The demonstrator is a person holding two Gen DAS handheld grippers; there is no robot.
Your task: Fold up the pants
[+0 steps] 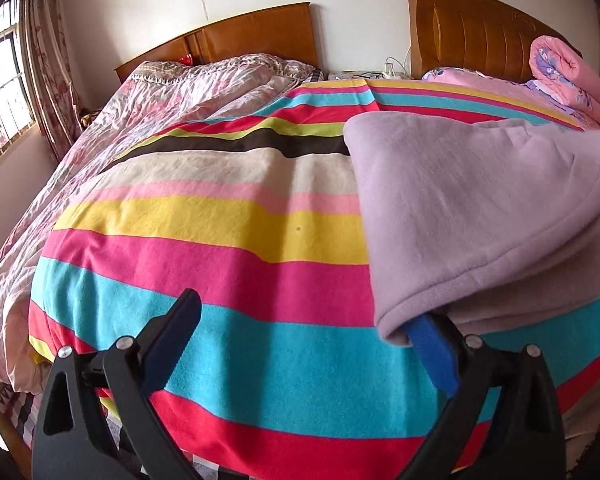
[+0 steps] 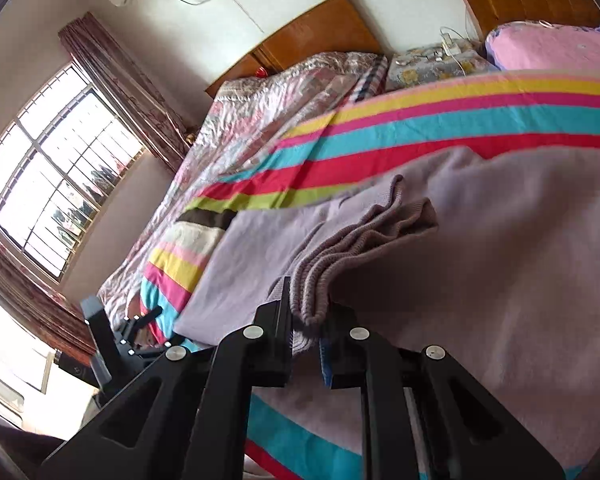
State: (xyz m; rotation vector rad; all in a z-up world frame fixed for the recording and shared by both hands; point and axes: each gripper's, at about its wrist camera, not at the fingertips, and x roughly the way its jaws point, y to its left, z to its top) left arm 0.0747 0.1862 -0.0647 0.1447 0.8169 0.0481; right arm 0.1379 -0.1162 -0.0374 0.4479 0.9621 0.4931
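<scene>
The pants (image 1: 460, 208) are pale lilac fleece and lie on the striped blanket (image 1: 220, 248) that covers the bed, toward its right side and near edge. Part of them is lifted and doubled over, with a folded layer draping down over a lower layer that rests flat on the blanket.

The left gripper (image 1: 304, 320) is spread wide. Its left finger stands free above the turquoise stripe, touching nothing. Its right finger, with a blue pad (image 1: 432, 352), is tucked under the hemmed edge of the lifted fold, so the cloth hangs over that one finger without being pinched.

The right gripper (image 2: 306, 320) is clenched on the pants: a bunched, ribbed edge of the fabric (image 2: 340, 252) runs down between its two fingers, which sit close together with the cloth squeezed between them. In the right wrist view the left gripper shows at the lower left, near the pants' near-left corner.

A crumpled floral quilt (image 1: 160, 96) lies along the bed's left side, up to the wooden headboard (image 1: 236, 36). A rolled pink quilt (image 1: 568, 72) sits at the far right corner by a second headboard (image 1: 472, 32). A window (image 2: 48, 184) with a curtain (image 2: 128, 88) is on the left wall.
</scene>
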